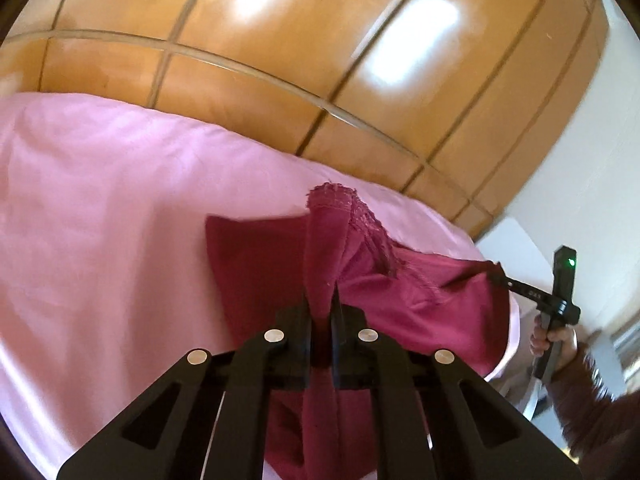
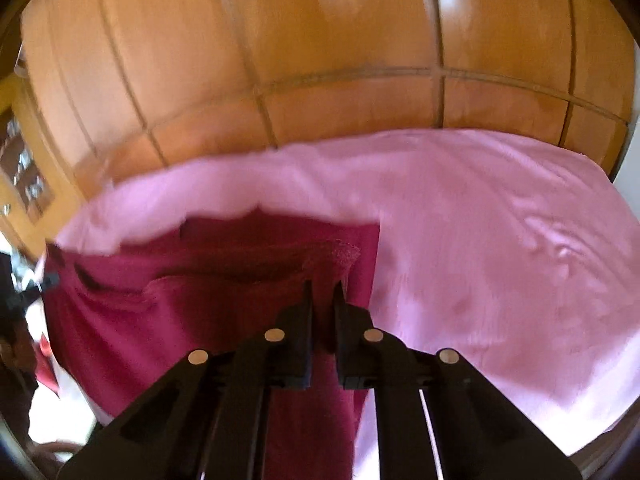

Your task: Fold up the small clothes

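- Left gripper [image 1: 322, 300] is clamped on a bunched strip of the dark red garment [image 1: 400, 304], the cloth running up between its two black fingers and out past the tips.
- Above those tips the pinched fold stands up to a frayed, lighter-pink hem edge [image 1: 340, 196].
- The rest of the garment spreads right and sags over the near edge of the pink sheet [image 1: 120, 200] that covers the work surface.
- Over on the right of the left wrist view, the right gripper [image 1: 500, 278] bites the garment's far corner, pulling it taut; a hand [image 1: 554, 340] in a brown sleeve grips its handle, a small green light glowing on top.
- From the right wrist view, the right gripper [image 2: 323, 296] has its fingers drawn close on red cloth, which passes between them and hangs down below.
- The garment [image 2: 180, 300] stretches left from there, part lifted, part lying on the pink sheet [image 2: 500, 260].
- At the far left edge of that view the other gripper shows as a dark blur, too smeared to read.
- No baskets, bins or boxes show in either view; the garment is held out over the sheet.
- Behind everything, glossy wooden panels [image 1: 280, 60] with pale grooves fill the background.
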Available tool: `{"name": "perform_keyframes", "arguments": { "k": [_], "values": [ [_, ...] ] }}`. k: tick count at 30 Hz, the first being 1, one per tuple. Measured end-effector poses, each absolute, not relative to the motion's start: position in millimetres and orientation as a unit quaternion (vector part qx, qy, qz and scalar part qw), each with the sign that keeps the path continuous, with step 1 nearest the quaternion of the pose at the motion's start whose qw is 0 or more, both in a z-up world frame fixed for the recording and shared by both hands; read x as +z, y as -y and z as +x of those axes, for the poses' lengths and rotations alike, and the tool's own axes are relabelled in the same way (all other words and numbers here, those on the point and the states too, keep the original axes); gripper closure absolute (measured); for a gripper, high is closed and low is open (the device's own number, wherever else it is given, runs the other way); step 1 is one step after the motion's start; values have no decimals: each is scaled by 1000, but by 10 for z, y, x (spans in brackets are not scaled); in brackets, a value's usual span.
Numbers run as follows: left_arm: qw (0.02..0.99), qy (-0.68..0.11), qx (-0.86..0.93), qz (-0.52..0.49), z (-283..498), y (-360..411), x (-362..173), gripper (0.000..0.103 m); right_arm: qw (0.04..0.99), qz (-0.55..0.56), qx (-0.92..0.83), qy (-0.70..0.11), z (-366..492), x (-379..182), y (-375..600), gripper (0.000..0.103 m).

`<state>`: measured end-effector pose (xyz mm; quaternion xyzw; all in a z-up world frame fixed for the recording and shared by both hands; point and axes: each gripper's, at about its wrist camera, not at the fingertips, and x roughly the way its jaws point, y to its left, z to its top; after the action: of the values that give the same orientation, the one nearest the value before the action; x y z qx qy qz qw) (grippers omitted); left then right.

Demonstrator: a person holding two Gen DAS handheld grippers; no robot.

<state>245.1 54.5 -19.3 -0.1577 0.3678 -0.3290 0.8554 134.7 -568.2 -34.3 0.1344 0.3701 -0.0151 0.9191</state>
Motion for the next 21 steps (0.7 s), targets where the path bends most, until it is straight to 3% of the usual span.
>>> {"name": "perform_keyframes", "arguments": {
  "k": [5,10,14,17,19,20,21],
  "values": [
    [851,-398,-288,-185,2977,-460,-288,97,911,166,-45,-374,1982,-433,5882,96],
    [851,-435,-231,-182,3502,-289,-493,97,884,188,-90,-418,2661,-911,5949,96],
    [849,-475,-183,-141,3806,-158,-826,97,872,154,-122,-448,2978,-1278,5886,95],
    [847,-488,-174,-119,3840,-99,-1017,96,871,105,-136,-460,3097,-1449,5796,87],
    [851,-485,-173,-106,3793,-100,-954,96,871,96,-131,-464,3088,-1418,5809,72],
    [850,-486,-174,-103,3780,-120,-938,94,871,94,-125,-465,3057,-1381,5827,54],
    [850,-486,-175,-100,3755,-132,-909,87,873,97,-118,-463,2988,-1329,5850,39]
  ]
}}
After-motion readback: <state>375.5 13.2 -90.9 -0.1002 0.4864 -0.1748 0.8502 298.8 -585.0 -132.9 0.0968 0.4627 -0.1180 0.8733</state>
